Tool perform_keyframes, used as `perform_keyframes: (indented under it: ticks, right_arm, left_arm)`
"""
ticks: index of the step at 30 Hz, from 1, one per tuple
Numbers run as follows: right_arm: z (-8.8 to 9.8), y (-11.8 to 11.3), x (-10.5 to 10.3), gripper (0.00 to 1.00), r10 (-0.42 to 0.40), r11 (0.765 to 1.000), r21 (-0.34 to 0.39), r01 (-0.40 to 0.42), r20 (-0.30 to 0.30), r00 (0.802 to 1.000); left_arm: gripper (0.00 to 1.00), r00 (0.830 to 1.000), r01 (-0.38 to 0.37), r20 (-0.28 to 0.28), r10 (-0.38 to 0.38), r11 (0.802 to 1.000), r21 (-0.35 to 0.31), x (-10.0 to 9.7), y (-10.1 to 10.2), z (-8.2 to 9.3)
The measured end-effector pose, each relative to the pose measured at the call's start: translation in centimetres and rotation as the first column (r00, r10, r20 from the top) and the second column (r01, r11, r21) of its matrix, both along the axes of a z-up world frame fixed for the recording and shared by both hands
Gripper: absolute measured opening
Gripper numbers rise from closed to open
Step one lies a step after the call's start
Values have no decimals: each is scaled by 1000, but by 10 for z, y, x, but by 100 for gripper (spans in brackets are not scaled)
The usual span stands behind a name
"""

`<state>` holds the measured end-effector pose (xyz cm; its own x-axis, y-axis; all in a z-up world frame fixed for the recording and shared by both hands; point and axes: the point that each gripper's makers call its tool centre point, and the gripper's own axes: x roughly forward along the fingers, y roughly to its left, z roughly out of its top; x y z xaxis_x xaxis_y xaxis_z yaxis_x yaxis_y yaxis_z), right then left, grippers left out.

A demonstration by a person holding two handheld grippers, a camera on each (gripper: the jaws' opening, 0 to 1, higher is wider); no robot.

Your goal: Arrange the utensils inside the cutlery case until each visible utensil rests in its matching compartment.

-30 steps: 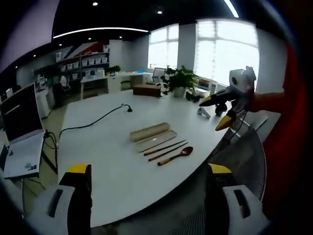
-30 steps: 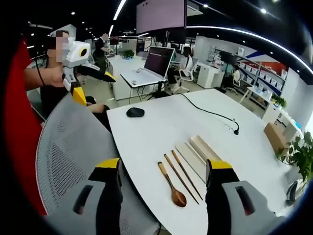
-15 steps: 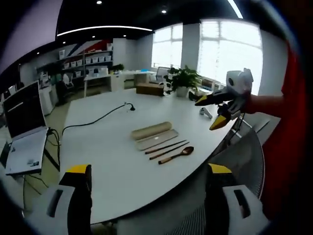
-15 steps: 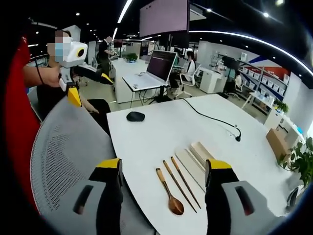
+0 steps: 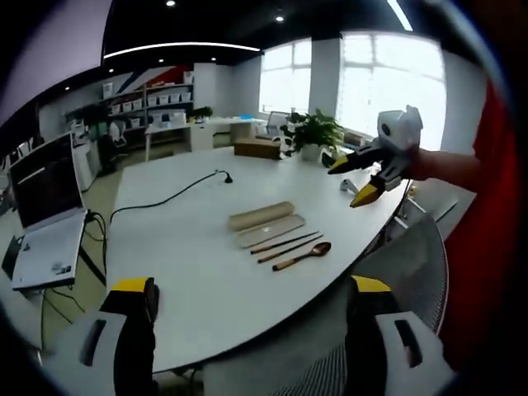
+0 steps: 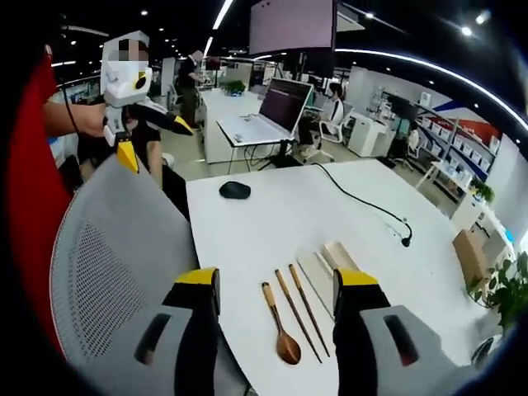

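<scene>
On the white table [image 5: 190, 272] lies the beige cutlery case [image 5: 271, 224], its two long parts side by side. Beside it rest two dark chopsticks [image 5: 287, 245] and a wooden spoon [image 5: 304, 256], all outside the case. The right gripper view has the same set: case [image 6: 328, 266], chopsticks [image 6: 299, 312], spoon [image 6: 279, 327]. My left gripper [image 5: 252, 285] is held open well short of the table edge, nothing between its jaws. My right gripper [image 6: 277, 276] is open above a chair back, also with nothing in it. Each gripper also appears in the air in the other view, right gripper [image 5: 360, 180], left gripper [image 6: 153, 142].
A grey mesh chair back [image 6: 107, 272] stands between the grippers and the table. On the table are a black mouse [image 6: 235, 190], a black cable [image 6: 363, 203] and a cardboard box [image 5: 257, 149]. An open laptop [image 6: 272, 111] sits on a nearby desk. A potted plant [image 5: 312, 132] stands at the table's far end.
Both cameras have shifted slightly. The left gripper has risen a little in the right gripper view, and the right gripper's jaws stand slightly closer together. Case and utensils have not moved.
</scene>
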<state>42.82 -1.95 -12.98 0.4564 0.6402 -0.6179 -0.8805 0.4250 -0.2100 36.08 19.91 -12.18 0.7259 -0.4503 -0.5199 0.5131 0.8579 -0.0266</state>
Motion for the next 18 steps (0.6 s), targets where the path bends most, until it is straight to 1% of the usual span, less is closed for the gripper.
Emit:
perform_keyframes:
  ticks: [3,5,6,7,8,9,10,12,13,14,18]
  right_arm:
    - [-6,0,3,50,-10,1000,-28,10,7,1000]
    - [-12,-1,4,49,-13,998,-60,12,-11,1000]
    - [-13,-1,4,50,-12,997,-72,11,-17,1000]
    - [-13,0,3,50,-7,998,-66,7,-7,1000]
    - [-13,1,4,50,-11,998,-56,11,-4,1000]
    - [-16,0,5,50,-36,998,-53,34,-29,999]
    - [-18,-1,5,49,-42,998,-54,40,-38,998]
    - [-14,0,6,49,-39,998,-46,38,-22,999]
    - [-14,0,7,48,-41,998,-45,40,-20,999]
    - [-14,-1,8,48,-43,998,-44,42,-21,999]
    - [-12,-3,9,45,-43,998,-46,42,-23,999]
  left_arm:
    - [99,1000,-8,-5,8,1000,13,0,3,-2]
    - [100,1000,-12,-17,12,1000,17,0,5,-4]
    - [100,1000,-13,-8,13,1000,20,0,5,-3]
    - [100,1000,-15,24,15,1000,13,1,5,0]
    - [100,1000,-20,11,20,1000,4,0,5,-4]
    - [99,998,-34,-50,32,999,-24,-3,3,-12]
    - [100,997,-31,-65,29,999,-27,-4,3,-14]
    - [99,1000,-4,-29,4,1000,7,0,3,-11]
    - [99,1000,5,-4,-5,999,44,1,5,-8]
    - [99,1000,5,-12,-4,999,42,0,4,-8]
    - [99,1000,24,-8,-24,1000,6,-5,0,-4]
